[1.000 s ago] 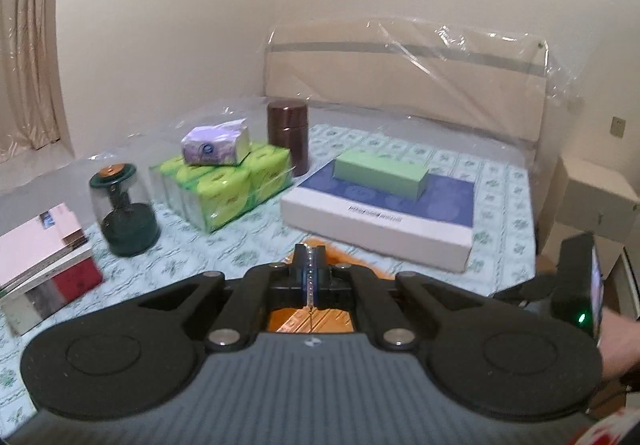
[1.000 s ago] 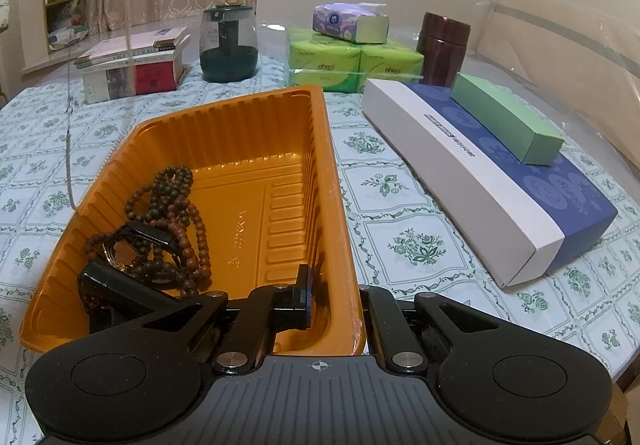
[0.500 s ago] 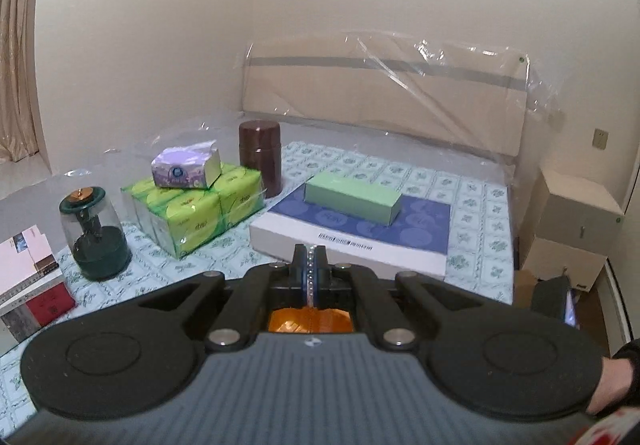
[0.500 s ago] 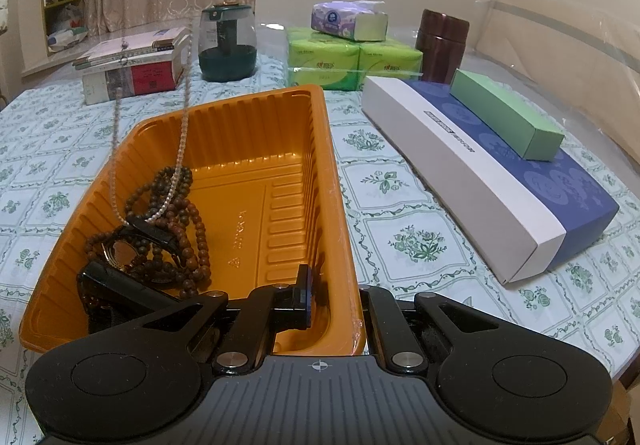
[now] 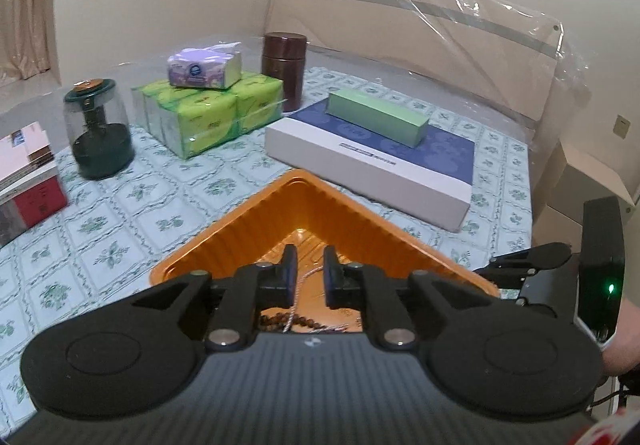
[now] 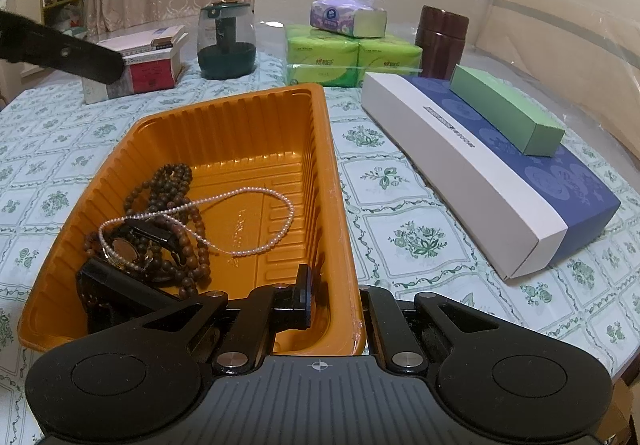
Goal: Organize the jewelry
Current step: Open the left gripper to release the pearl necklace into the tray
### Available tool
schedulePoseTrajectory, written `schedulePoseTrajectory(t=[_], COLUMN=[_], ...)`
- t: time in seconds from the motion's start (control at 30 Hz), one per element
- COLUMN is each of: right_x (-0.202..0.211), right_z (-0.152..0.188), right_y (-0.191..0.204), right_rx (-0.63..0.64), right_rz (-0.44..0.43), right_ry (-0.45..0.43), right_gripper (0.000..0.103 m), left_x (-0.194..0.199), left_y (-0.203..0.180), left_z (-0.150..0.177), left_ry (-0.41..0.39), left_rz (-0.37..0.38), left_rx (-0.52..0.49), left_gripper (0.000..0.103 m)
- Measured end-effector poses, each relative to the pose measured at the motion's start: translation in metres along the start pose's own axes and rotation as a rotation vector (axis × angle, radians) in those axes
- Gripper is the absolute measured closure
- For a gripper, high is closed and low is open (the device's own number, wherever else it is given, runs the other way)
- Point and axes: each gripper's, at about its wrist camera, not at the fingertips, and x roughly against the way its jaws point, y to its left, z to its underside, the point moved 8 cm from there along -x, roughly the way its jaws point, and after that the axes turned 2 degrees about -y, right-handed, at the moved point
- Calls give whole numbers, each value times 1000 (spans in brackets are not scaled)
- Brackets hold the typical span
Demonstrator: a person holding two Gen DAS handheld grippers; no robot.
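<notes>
Right wrist view shows one orange tray [image 6: 248, 117] on the flowered tablecloth [image 6: 420, 237], and in it one dark wooden bead string [image 6: 176, 201], one thin pearl necklace [image 6: 276, 221] lying in a loose loop over the beads and the bare tray floor, and one watch [image 6: 132, 241] on the bead pile. Behind stand one glass jar [image 6: 226, 41], one brown canister [image 6: 440, 41], one stack of books [image 6: 148, 61], one pack of green tissues [image 6: 352, 61] with one purple tissue pack [image 6: 348, 17] on top, and one white-and-blue box [image 6: 472, 169] carrying one green box [image 6: 508, 113]. The right gripper [image 6: 336, 297] is pinched on the tray's near right rim, one finger inside the wall and one outside. The tray's right half is bare, and open cloth runs between the tray and the long box. The left gripper [image 5: 310, 277] hangs over the tray's corner, its jaws opening, with the pearl necklace [image 5: 304, 279] showing in the gap but not pressed by either pad. Half a second earlier the necklace dangled from above into the tray; now it lies flat inside, and the left gripper sits lower, nearer the tray.
</notes>
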Motion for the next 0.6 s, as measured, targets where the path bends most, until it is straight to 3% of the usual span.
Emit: schedulePoseTrajectory(t=[0.33, 0.6], right_x=[-8, -11], right_z=[7, 13], right_y=[-8, -20], right_rx=[-57, -155], right_rz=[-35, -137], right_ry=[12, 0], right_gripper=[94, 94], left_x=[41, 80], left_y=[25, 49], left_z=[47, 91], left_ry=[-5, -1], left_rz=[-103, -194], left_rx=[88, 222], left_gripper=[85, 78])
